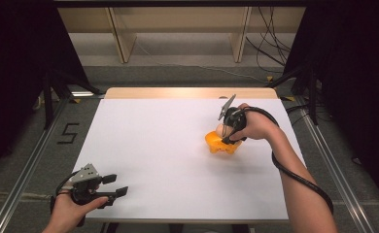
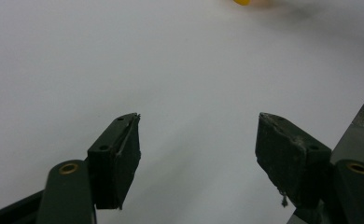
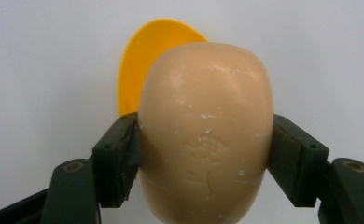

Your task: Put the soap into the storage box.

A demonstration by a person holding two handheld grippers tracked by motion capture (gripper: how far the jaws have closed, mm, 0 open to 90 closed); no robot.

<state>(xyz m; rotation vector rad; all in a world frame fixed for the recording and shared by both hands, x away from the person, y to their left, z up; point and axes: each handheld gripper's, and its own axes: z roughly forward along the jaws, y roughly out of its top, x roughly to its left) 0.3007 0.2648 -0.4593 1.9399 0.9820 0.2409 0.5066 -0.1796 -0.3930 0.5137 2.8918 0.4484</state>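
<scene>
A beige egg-shaped object (image 3: 206,130) is clamped between the two black jaws of my right gripper (image 3: 203,149), which is shut on it. Behind the egg a yellow dish (image 3: 145,60) shows its rounded rim. In the high view my right gripper (image 1: 229,131) hangs over that yellow dish (image 1: 220,144) at the right middle of the white table, and the egg (image 1: 220,129) peeks out beside the jaws. My left gripper (image 1: 113,185) rests near the front left corner, jaws wide apart and holding nothing. The left gripper view has the open left gripper (image 2: 199,154) above bare white surface.
The white sheet (image 1: 168,160) covers most of the table, with a wooden strip (image 1: 187,92) at the far edge. Metal rails run along both sides. Cables (image 1: 270,53) and wooden frame legs lie on the floor beyond. A corner of the yellow dish (image 2: 242,2) shows far off.
</scene>
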